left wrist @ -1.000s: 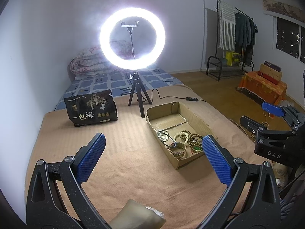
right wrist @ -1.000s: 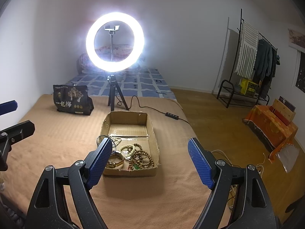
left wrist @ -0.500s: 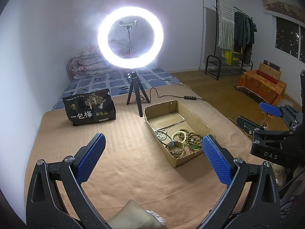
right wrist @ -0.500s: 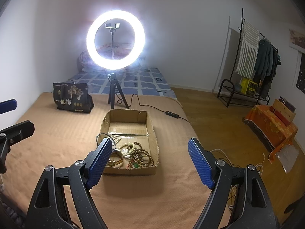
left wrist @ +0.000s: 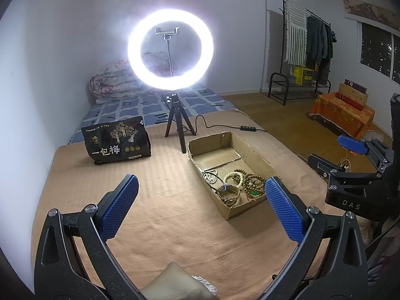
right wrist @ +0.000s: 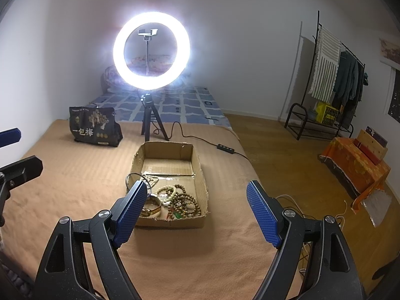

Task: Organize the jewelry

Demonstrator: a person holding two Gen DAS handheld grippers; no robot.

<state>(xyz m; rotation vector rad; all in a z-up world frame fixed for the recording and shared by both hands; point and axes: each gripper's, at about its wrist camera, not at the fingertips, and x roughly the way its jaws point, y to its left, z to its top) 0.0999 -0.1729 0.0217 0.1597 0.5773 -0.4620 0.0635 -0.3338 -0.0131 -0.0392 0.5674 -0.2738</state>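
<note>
A shallow cardboard box lies on the tan blanket. Its near end holds a tangle of jewelry: brown and cream bead bracelets, a gold bangle and a green pendant. My left gripper is open and empty, above the blanket left of the box's near end. My right gripper is open and empty, just in front of the box's near edge; it also shows in the left wrist view.
A lit ring light on a small tripod stands behind the box, its cable running right. A black snack bag stands at the back left. The bed edge drops to wooden floor on the right.
Both grippers have drifted slightly, so the box sits a little lower and nearer in both views. Both stay open and empty.
</note>
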